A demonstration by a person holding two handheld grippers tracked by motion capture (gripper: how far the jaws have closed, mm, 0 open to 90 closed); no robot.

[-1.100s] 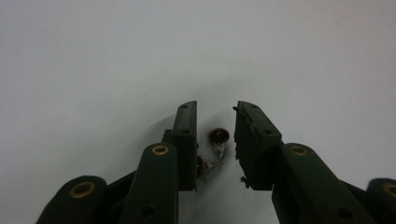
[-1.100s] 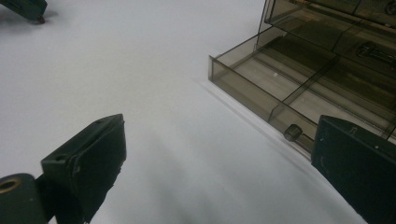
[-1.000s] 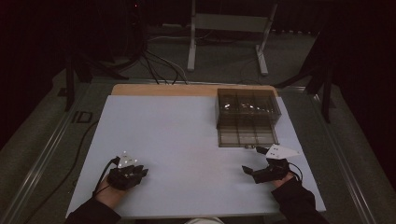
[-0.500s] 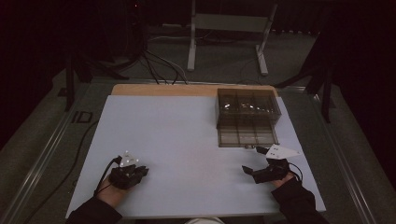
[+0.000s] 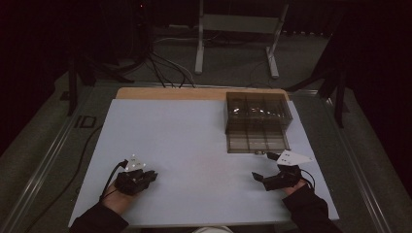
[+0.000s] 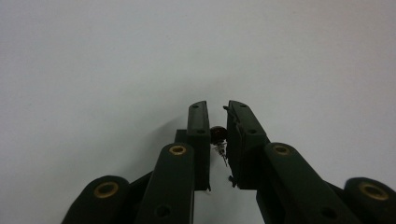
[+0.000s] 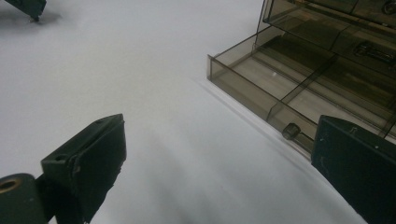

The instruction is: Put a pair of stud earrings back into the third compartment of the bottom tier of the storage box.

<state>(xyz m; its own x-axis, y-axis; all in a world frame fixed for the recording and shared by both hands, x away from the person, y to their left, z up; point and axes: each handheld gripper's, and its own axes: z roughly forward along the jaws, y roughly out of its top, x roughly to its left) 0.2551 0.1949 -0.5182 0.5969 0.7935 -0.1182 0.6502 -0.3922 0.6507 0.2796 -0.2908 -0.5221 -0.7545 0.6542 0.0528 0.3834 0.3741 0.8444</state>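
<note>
My left gripper (image 6: 216,107) rests low over the white table sheet at the front left (image 5: 145,175). Its jaws stand almost together, shut on a small dark round component (image 6: 217,135) with thin wire legs hanging below it. My right gripper (image 5: 265,166) lies at the front right with its jaws wide open (image 7: 222,130) and nothing between them. It points toward a smoky see-through drawer box (image 5: 257,109), whose bottom drawer (image 5: 256,141) is pulled out. The drawer's divided compartments (image 7: 280,88) look bare where I can see them.
A small dark knob (image 7: 292,130) sits at the drawer's front edge, close to my right jaw. The white sheet (image 5: 184,136) covers the table, with a wooden strip (image 5: 170,93) at the back. Cables and a metal stand (image 5: 233,29) lie beyond the table.
</note>
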